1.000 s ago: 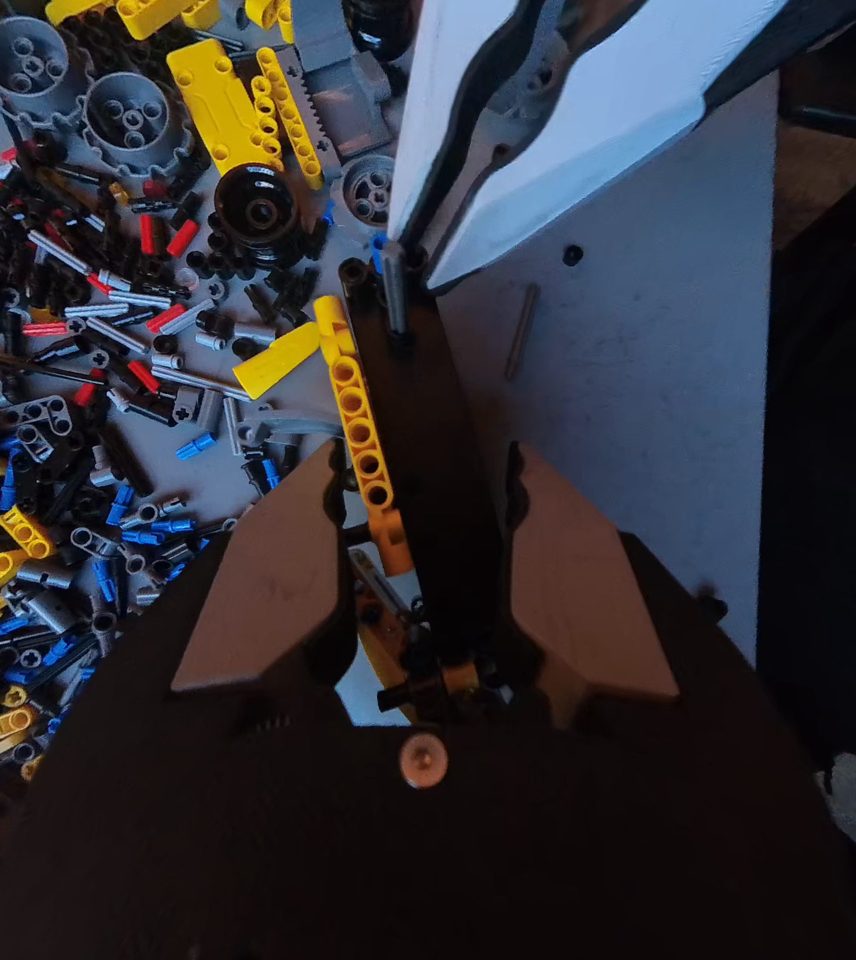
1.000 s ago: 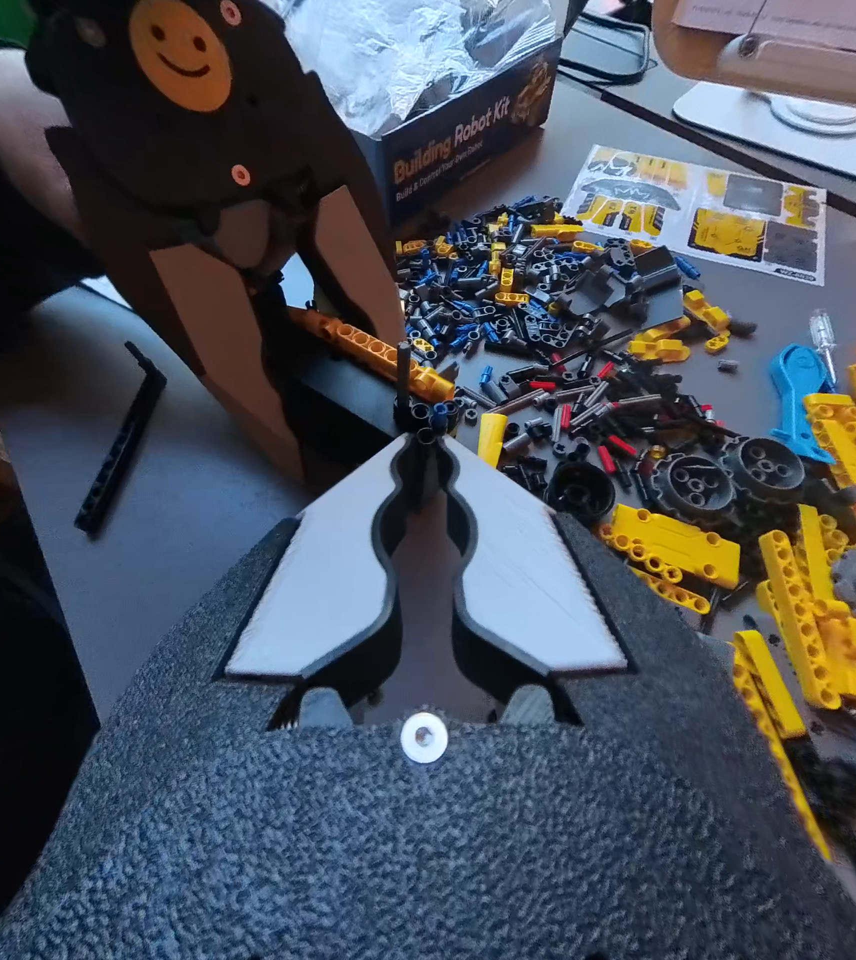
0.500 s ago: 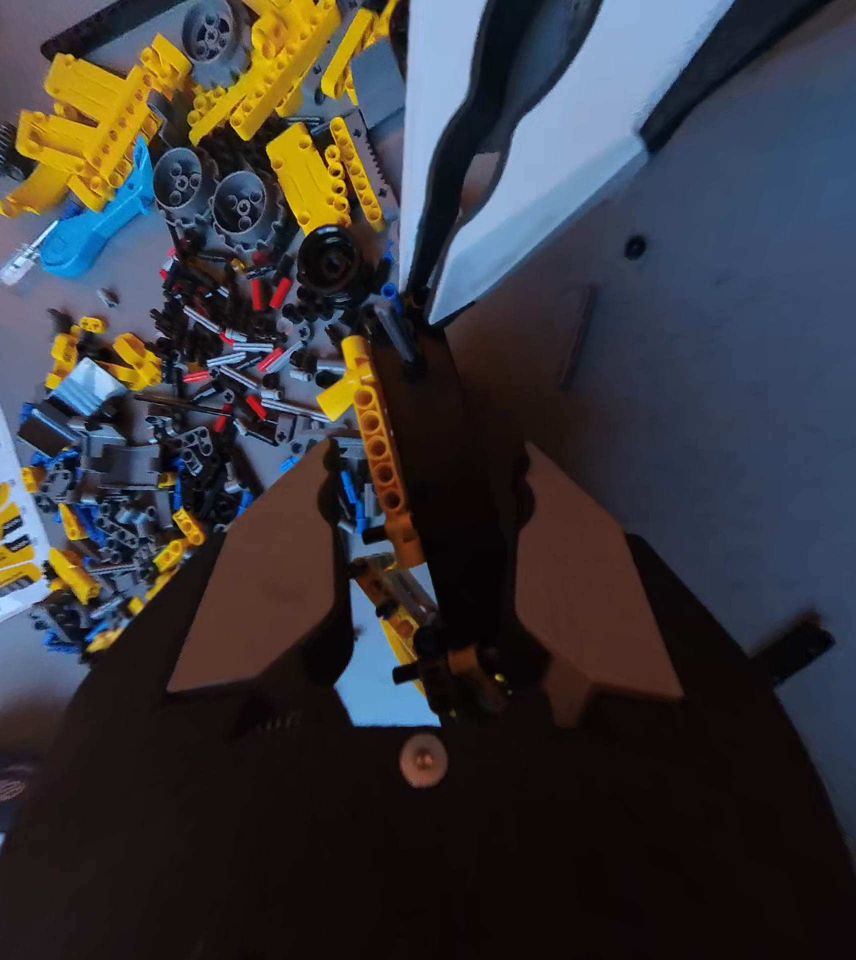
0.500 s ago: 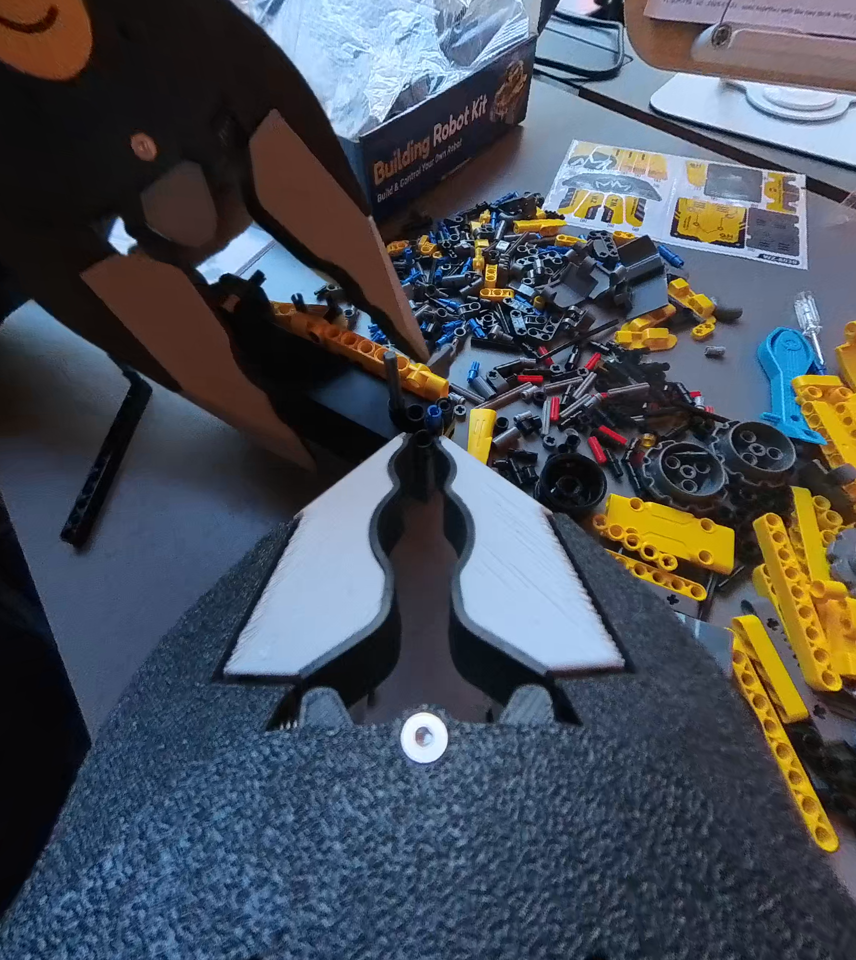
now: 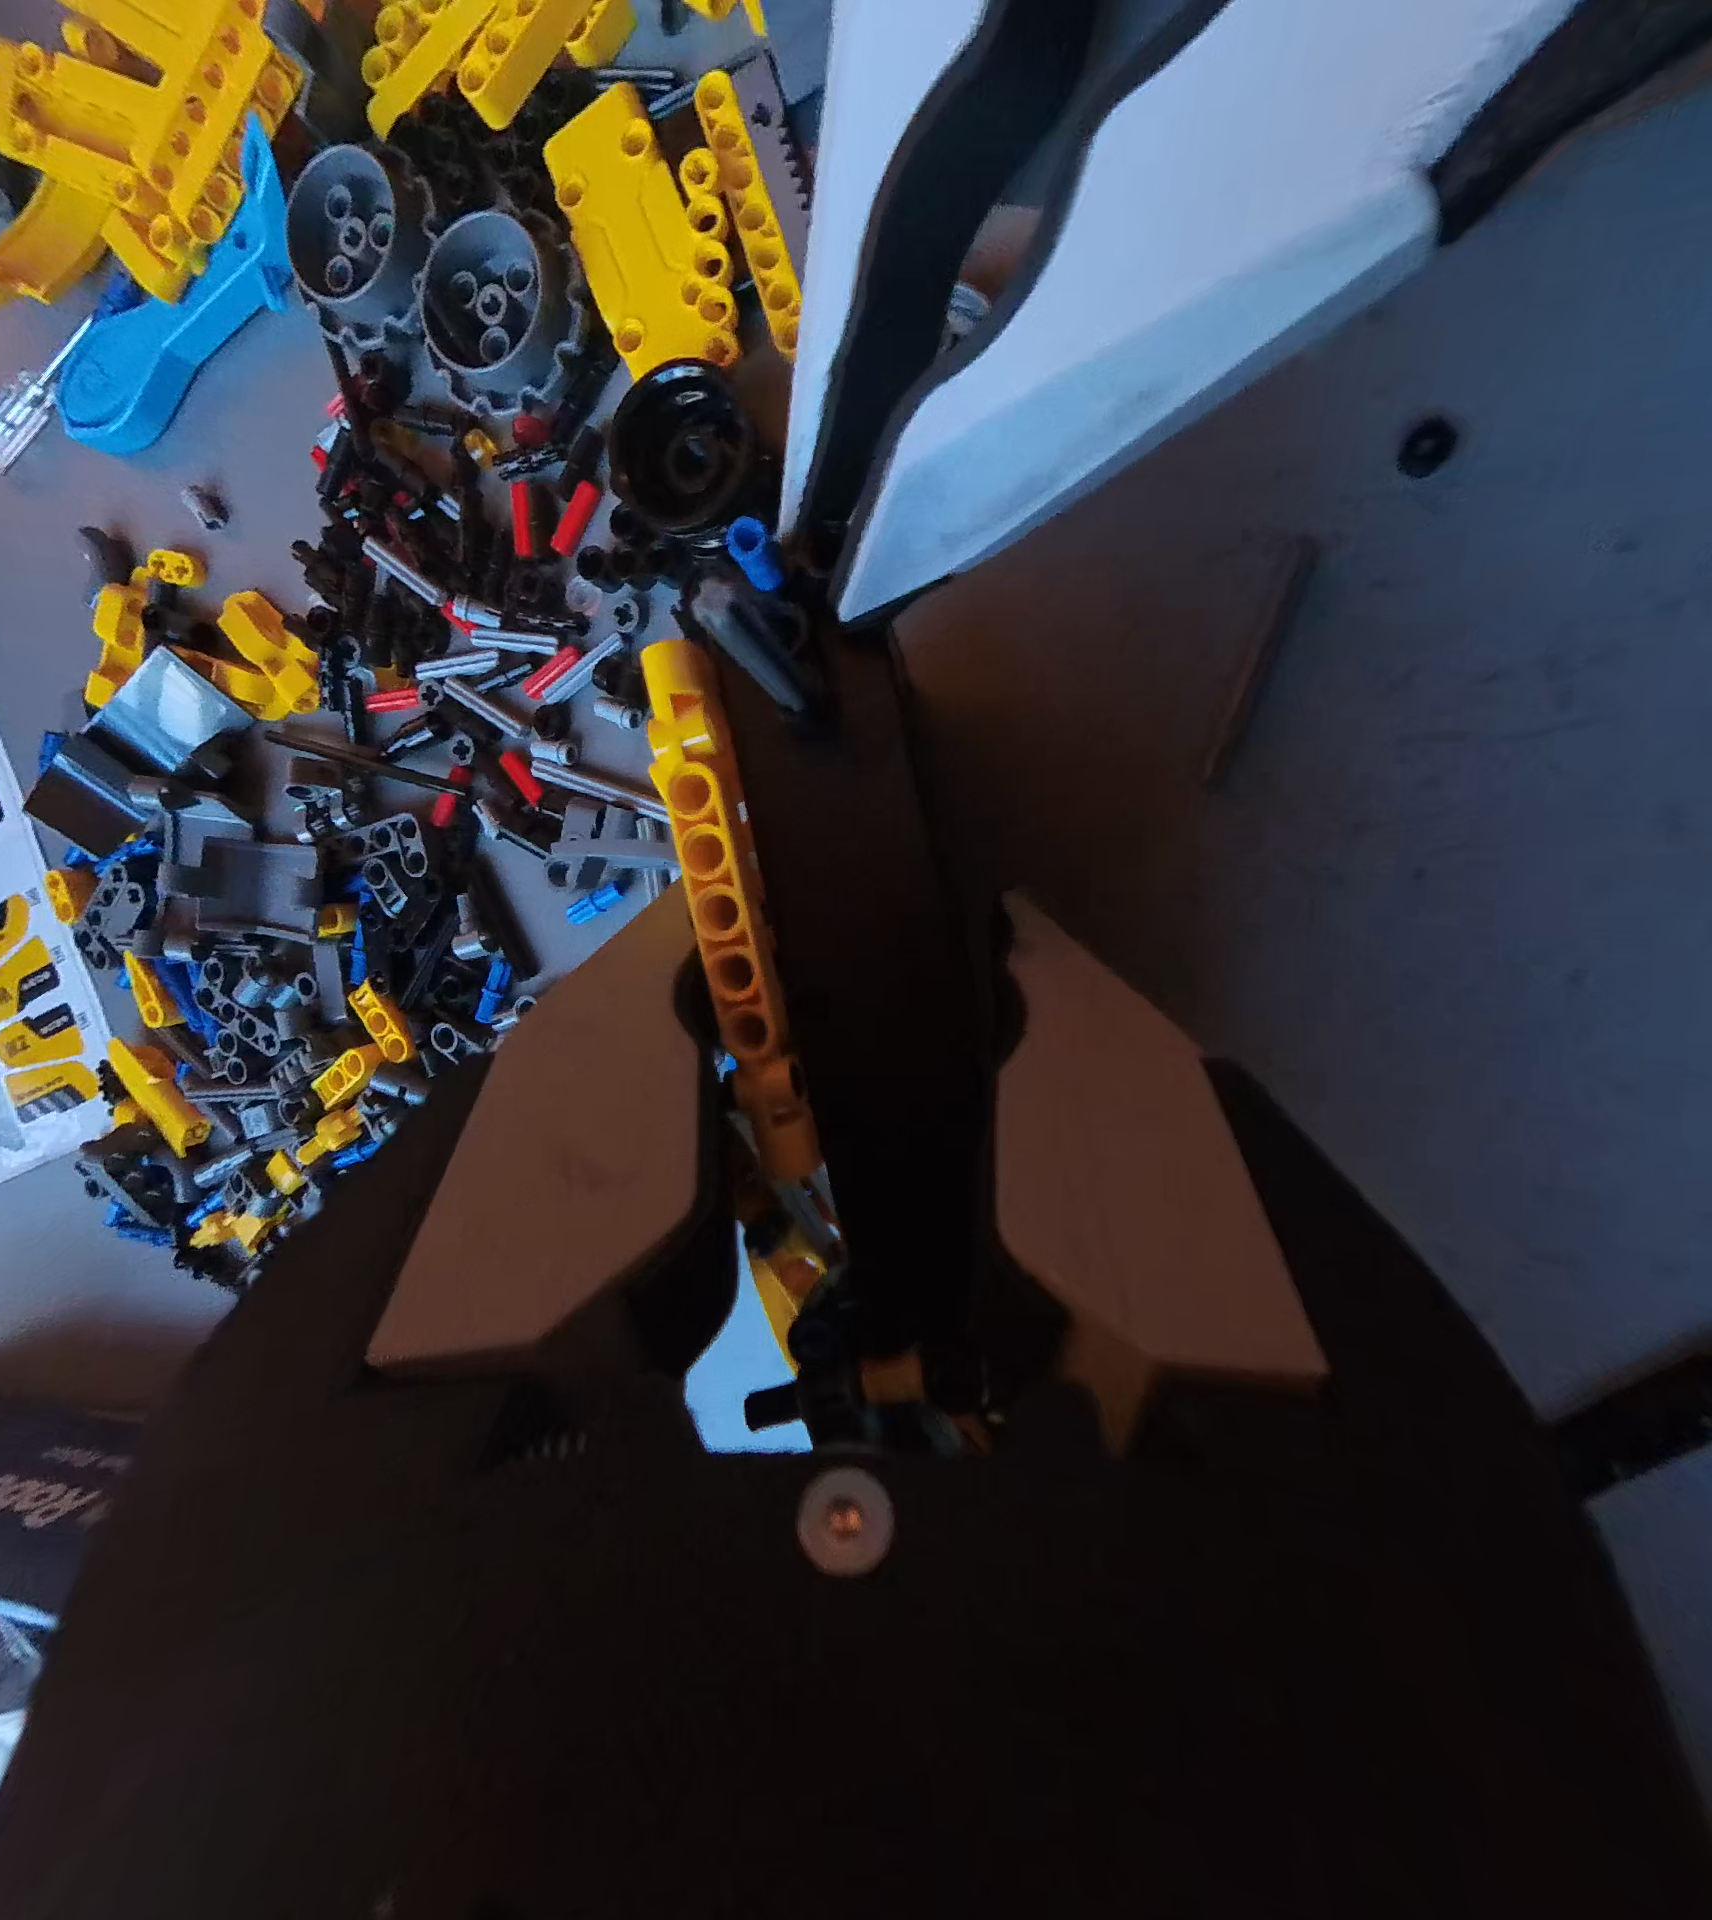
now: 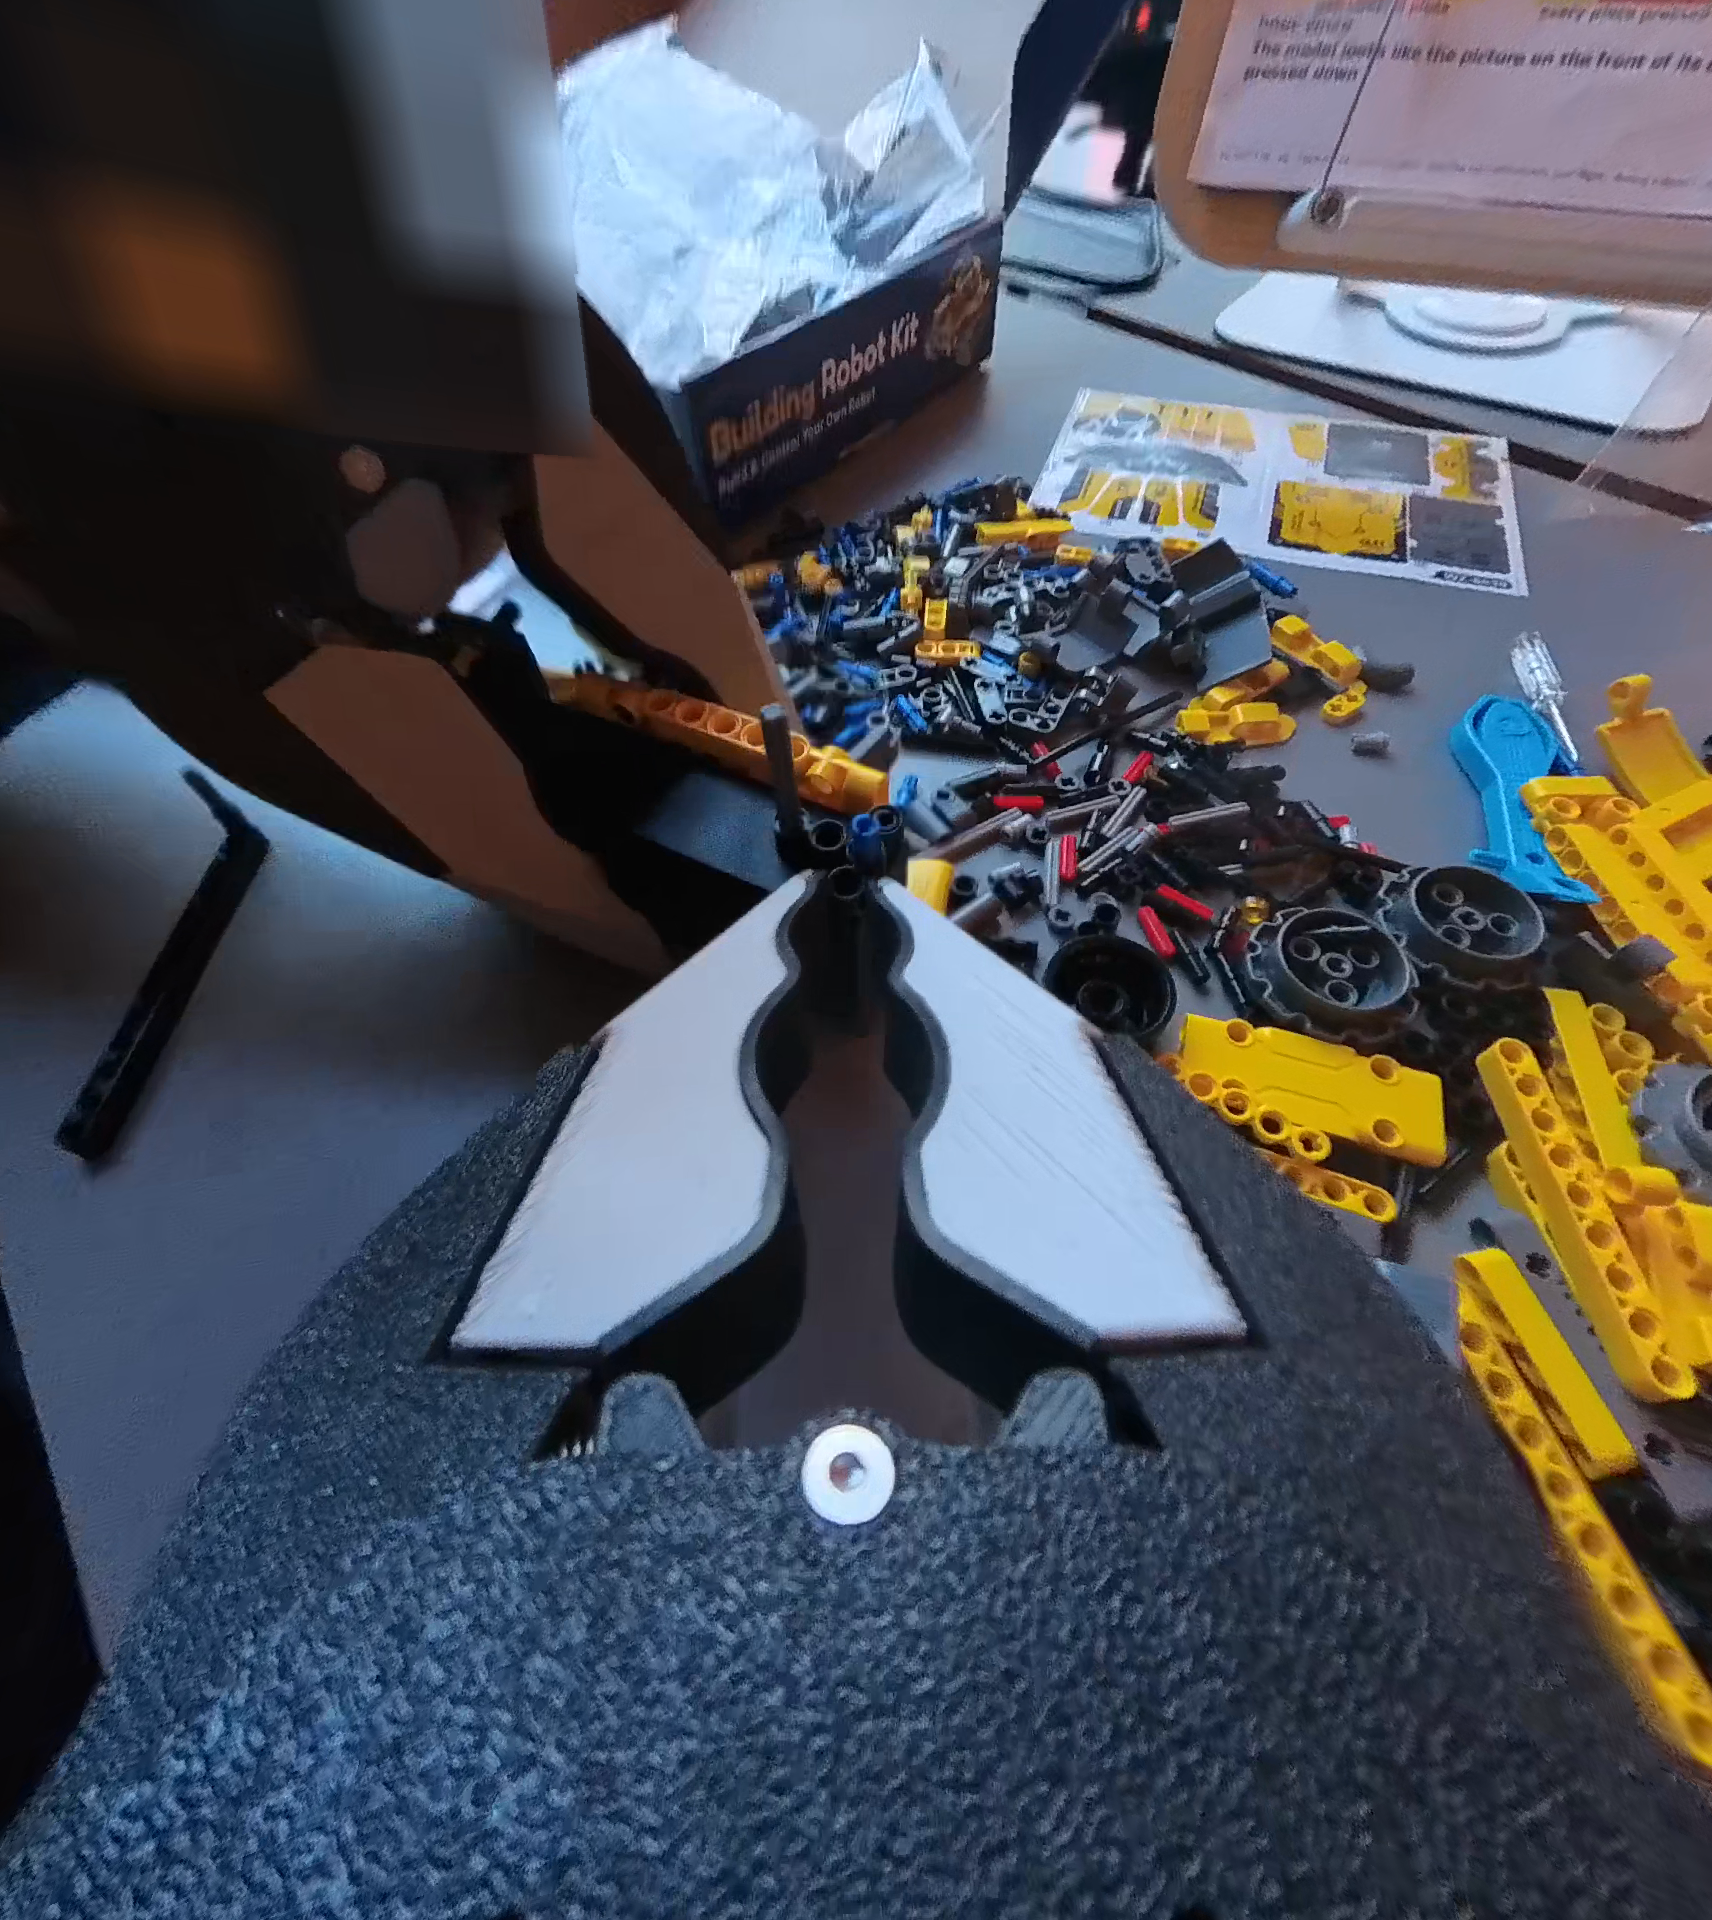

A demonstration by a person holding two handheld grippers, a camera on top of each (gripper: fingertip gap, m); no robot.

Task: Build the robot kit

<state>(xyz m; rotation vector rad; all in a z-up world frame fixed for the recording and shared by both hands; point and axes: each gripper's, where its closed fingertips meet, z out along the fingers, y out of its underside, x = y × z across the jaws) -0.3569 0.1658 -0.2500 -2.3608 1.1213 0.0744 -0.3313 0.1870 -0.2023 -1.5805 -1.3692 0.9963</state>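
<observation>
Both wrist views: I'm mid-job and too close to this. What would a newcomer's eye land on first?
First, the two tongs meeting nose to nose over the grey table: the left tongs clamp a long black-and-yellow assembly, and the right tongs pinch its far end, beside an upright pin. Next, the sprawl of loose parts to the right, with yellow beams and grey wheels nearest the right tongs.

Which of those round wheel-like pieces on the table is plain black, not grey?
The black wheel nearest the right gripper: all dark and smooth-rimmed. The two toothed wheels beside it have grey, holed hubs.
</observation>
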